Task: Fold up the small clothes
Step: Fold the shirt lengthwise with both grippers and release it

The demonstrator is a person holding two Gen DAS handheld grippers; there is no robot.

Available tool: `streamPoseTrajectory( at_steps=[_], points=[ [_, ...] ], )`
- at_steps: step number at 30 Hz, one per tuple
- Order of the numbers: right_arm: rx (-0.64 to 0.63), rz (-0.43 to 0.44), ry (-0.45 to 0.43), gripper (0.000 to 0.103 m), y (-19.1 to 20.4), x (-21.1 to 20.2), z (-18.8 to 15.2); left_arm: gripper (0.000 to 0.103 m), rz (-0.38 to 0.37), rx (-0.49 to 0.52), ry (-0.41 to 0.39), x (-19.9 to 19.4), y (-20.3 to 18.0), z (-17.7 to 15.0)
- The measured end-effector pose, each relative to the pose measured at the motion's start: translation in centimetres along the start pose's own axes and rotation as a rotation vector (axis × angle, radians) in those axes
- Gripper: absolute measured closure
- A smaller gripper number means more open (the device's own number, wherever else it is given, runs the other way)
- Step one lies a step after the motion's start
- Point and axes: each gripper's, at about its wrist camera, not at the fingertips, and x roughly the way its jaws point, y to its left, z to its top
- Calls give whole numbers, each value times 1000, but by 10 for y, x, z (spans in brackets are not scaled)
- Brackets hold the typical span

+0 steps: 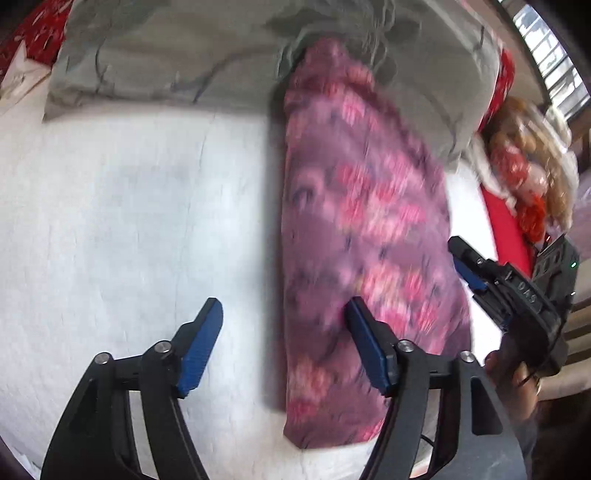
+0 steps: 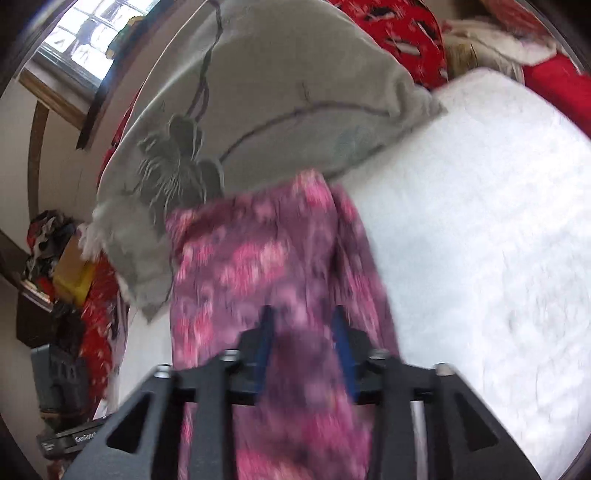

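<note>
Purple and pink flowered cloth (image 1: 365,229) lies in a long folded strip on the white bed cover (image 1: 129,221). Its far end reaches the grey pillow (image 1: 184,55) at the head of the bed and rests against it. Both pictures are blurred, so fine details of the cloth are not clear.

The left gripper (image 1: 284,332) has its jaws wide apart and holds nothing. One blue pad is over the bare cover, the other is at the left edge of the cloth. From this view the right gripper (image 1: 469,269) shows at the right side of the cloth, with a hand (image 1: 517,373) on its handle.

In the right wrist view, the right gripper (image 2: 303,332) has its jaws partly apart, and the cloth lies between them. Whether the pads press on the cloth, I cannot tell. Red fabric (image 2: 406,33) lies behind the pillow.
</note>
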Motion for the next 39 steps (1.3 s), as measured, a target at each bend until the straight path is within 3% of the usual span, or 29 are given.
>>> streamPoseTrajectory(
  at_steps=[2,3,7,9,10,12,15,18,19,20,21,26,31,33,36,39],
  points=[
    [-7,-6,40,75,-7,0,-12,33,22,-6,59,14,-1,-10],
    [-30,-19,35,101,-5,-3,-16,33,28,-1,53,13,-1,-16],
    [-41,-19,-85,102,-6,-26,-16,33,78,36,42,12,-11,-25],
    [-4,-57,-5,103,-16,-14,-16,33,93,37,49,12,-13,-27],
    [7,-70,17,100,-18,-13,-17,33,92,38,48,10,-12,-27],
    [48,-11,17,91,-23,-18,-21,33,95,39,45,9,-13,-30],
    [99,41,2,58,-27,-26,-25,33,104,31,44,9,-13,-33],
    [38,-36,32,58,-21,-21,-31,33,113,36,48,8,-12,-31],
    [17,-45,45,62,-19,-19,-33,33,113,34,49,6,-8,-33],
    [-14,-58,49,71,-14,-18,-35,33,112,32,50,5,-7,-35],
    [-58,-69,33,98,-8,-21,-35,33,111,30,52,7,-9,-35],
    [-59,-4,-109,97,-9,-53,-34,33,106,29,57,7,-11,-36],
    [-56,-139,4,96,-31,-22,-47,33,122,39,67,8,-17,-35],
    [-29,-141,-11,85,-29,-28,-43,33,105,30,69,-8,-3,-42],
    [-3,-124,-70,83,-20,-43,-30,33,28,-6,32,-25,-1,-30],
    [-11,-85,-109,61,-6,-43,-12,33,31,-11,-4,-32,-4,-10]
  ],
)
